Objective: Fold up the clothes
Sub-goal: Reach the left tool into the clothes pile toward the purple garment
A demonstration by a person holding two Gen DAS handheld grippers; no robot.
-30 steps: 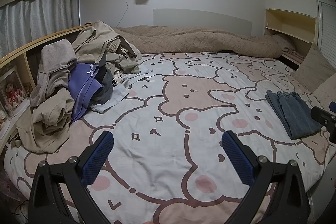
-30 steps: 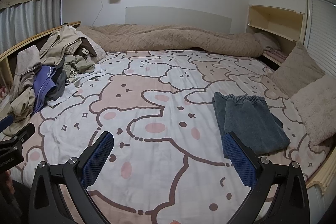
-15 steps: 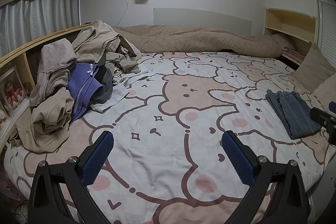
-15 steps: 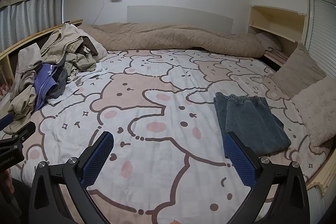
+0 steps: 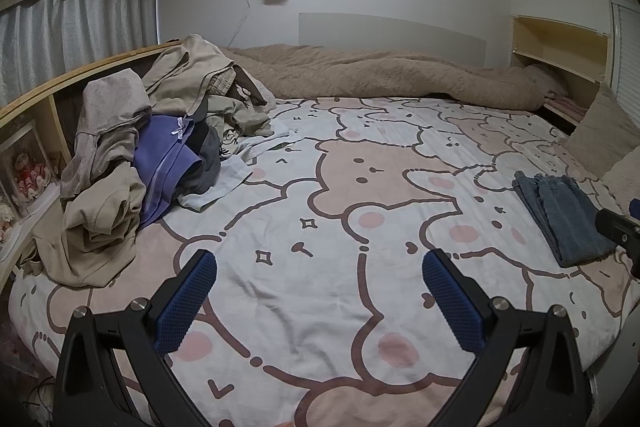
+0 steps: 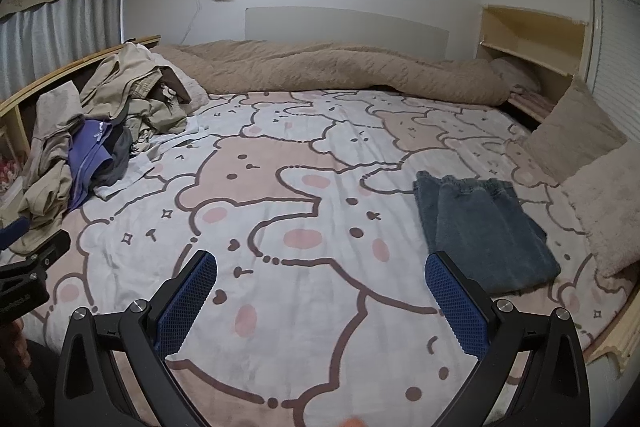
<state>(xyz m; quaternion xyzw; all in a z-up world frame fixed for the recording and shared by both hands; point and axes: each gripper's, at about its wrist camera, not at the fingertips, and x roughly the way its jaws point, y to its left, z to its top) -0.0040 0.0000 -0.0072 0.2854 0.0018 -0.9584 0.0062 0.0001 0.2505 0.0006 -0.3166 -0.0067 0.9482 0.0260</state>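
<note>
A heap of unfolded clothes (image 5: 120, 163), beige, purple and grey, lies at the left side of the bed; it also shows in the right wrist view (image 6: 96, 143). A folded pair of blue jeans (image 6: 484, 227) lies at the right side, also in the left wrist view (image 5: 564, 219). My left gripper (image 5: 318, 299) is open and empty above the near part of the bear-print sheet (image 5: 340, 227). My right gripper (image 6: 320, 301) is open and empty, its right finger close to the jeans.
A beige duvet (image 6: 340, 71) is bunched along the back of the bed. Beige pillows (image 6: 592, 163) lie at the right edge. A wooden shelf headboard (image 5: 36, 107) runs along the left. An open cubby (image 6: 532, 39) is at the back right.
Both views have shifted only slightly; the right gripper has edged a little. Both grippers stay open and empty. The clothes have not moved.
</note>
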